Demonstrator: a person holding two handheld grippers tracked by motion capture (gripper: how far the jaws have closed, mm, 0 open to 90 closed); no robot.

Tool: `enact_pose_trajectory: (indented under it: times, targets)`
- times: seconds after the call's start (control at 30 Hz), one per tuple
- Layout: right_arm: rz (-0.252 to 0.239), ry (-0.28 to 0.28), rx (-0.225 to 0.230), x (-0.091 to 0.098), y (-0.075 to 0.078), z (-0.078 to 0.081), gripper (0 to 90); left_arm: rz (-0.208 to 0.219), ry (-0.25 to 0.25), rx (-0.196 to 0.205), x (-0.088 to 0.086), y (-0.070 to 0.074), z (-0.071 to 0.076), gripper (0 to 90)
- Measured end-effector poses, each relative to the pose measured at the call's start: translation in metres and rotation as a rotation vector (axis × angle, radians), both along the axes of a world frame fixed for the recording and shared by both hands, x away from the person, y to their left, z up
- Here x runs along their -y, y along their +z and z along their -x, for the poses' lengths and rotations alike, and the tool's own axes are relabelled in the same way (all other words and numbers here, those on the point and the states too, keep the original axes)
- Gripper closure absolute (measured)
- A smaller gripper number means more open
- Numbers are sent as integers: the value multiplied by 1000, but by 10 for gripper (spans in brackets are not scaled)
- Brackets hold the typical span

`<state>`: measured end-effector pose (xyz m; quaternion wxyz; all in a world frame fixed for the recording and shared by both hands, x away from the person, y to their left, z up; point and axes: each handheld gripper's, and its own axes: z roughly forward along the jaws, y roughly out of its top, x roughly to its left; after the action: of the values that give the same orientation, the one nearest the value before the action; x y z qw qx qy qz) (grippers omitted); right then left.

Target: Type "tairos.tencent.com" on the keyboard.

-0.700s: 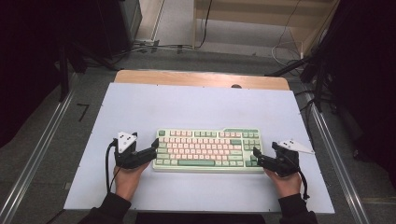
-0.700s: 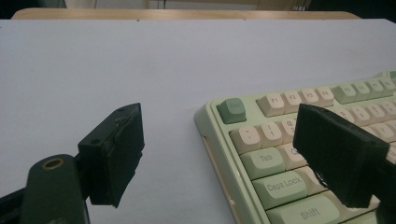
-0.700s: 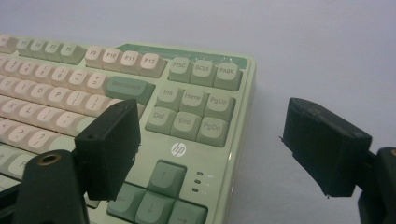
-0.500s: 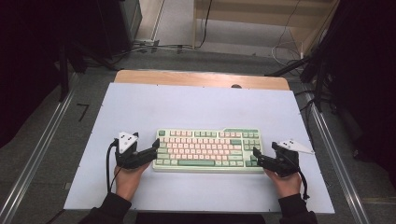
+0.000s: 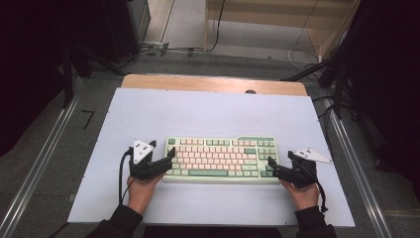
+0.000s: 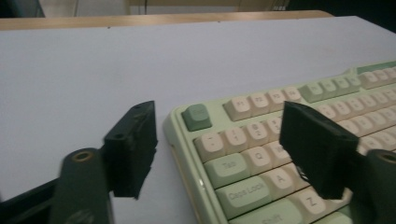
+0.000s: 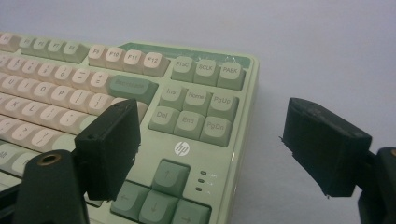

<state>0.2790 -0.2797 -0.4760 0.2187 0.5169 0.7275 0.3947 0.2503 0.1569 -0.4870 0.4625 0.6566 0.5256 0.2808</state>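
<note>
- A mechanical keyboard [image 5: 221,159] is lying flat near the front middle of the table [image 5: 208,111], its long side running across the person's front.
- Its case is a pale green, smooth plastic slab with rounded corners; the keycaps are sculpted, glossy and blocky, cream-pink in the main field and sage green on the modifier, arrow and navigation keys.
- A small round white logo [image 7: 181,148] is sitting on the bare case above the arrow keys, with three tiny indicator lights [image 7: 201,179] beside them.
- The left gripper [image 5: 170,157] is hovering at the keyboard's left end, its matte black, blocky jaws standing spread: one is over the bare table just off the edge, the other over the left key columns.
- The right gripper [image 5: 270,165] is doing the same at the right end, jaws standing wide apart, one over the keys by the arrow cluster, the other off the edge above the table.
- Neither pair of pads is pressing on the case; whether any pad is brushing it I cannot tell.
- The table top is a flat, matte, pale lavender-white sheet with a bare wooden strip [image 5: 213,83] showing along its far edge.
- Grey floor, loose cables [image 5: 163,48] and a metal rail [image 5: 39,163] are lying around the table; nothing is standing between the grippers and the keyboard.
</note>
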Motion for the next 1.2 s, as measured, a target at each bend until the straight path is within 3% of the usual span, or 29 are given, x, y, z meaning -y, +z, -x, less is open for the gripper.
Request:
enact_pose_trajectory:
  times: [0.13,0.17,0.2,0.37,0.5,0.57,0.77,0.97,1.13,1.2]
  targets:
    - [2,1,-1,-1,0,0,171,23,-63,9,7,3,-1,559]
    - [2,1,-1,-1,0,0,171,29,-77,9,10,4,-2,559]
    - [2,1,-2,-1,0,0,171,29,-114,9,15,6,-3,696]
    - [-1,-1,-2,-1,0,0,171,27,-183,-1,30,10,-8,900]
    - [2,3,-2,-2,-1,0,171,6,-239,-17,45,12,-13,900]
    - [0,1,-7,-3,-1,0,171,-4,-261,-51,55,11,-20,900]
    - [0,2,-10,-3,-2,0,171,-4,-285,-98,65,8,-31,900]
    - [4,4,-10,-3,-2,-1,171,-25,-318,-142,77,8,-38,900]
    - [4,2,-13,-3,-2,-1,171,-58,-318,-205,84,5,-44,900]
    - [6,3,-13,-3,-2,-1,171,-61,-320,-210,85,4,-45,900]
